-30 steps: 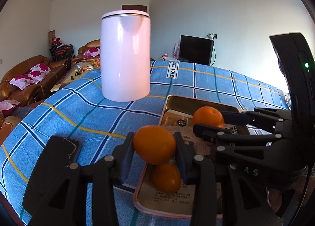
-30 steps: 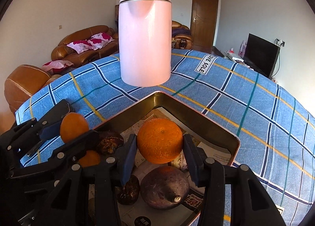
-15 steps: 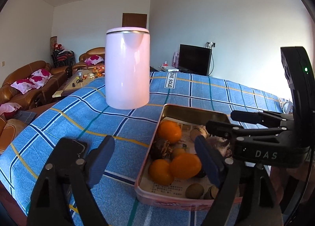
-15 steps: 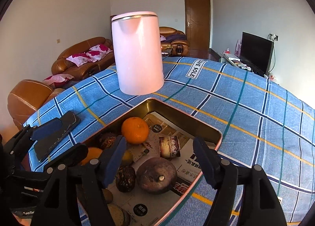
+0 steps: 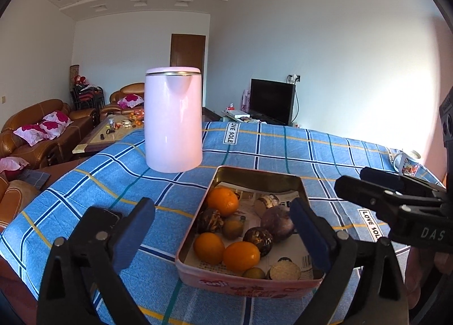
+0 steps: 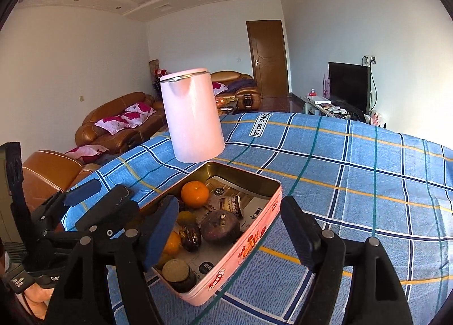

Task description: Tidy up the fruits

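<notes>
Tin (image 5: 252, 286), in front of pink kettle (image 5: 173, 124): three oranges (image 5: 222, 201) now inside, two just released. Left gripper (image 5: 223, 231), right gripper (image 6: 229, 228): jaws just opened, apart, empty, pulled back. Placement step apparently done.

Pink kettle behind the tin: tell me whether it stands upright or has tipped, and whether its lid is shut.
Upright, lid shut. The pink kettle stands on its base on the checked cloth, its lid flat on the rim.

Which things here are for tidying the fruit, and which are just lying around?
For the job: pink tin, oranges, dark round fruit, left gripper, right gripper.

Just lying around: pink kettle, mug, black phone, checked cloth.
</notes>
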A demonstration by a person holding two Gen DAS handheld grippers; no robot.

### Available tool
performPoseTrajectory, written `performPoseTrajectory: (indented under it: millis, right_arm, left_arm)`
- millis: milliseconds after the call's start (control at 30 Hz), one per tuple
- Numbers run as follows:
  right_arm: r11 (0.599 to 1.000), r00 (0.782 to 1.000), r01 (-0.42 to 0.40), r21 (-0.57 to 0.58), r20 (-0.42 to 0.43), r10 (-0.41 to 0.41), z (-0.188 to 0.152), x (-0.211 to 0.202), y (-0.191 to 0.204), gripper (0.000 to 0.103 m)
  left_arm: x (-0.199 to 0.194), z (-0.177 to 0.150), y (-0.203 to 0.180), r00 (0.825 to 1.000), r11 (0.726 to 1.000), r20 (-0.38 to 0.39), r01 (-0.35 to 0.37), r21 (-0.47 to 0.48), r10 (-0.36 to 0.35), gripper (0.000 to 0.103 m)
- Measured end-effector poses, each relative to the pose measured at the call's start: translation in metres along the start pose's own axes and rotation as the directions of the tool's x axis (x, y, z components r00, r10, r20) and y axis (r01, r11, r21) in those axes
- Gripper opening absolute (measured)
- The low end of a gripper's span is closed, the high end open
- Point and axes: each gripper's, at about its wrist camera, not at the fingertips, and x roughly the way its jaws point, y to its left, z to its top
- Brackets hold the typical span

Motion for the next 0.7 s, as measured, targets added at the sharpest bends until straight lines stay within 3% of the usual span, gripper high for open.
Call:
performPoseTrajectory:
  millis: [700]
  right_arm:
    - [0.999, 0.993, 0.050, -0.014, 0.109, -0.048, -0.025, -0.057, 0.003, 0.076]
  left_arm:
    - [-0.011, -0.005, -0.020, 1.000, 1.000, 0.018, 0.011, 0.021, -0.011, 0.102]
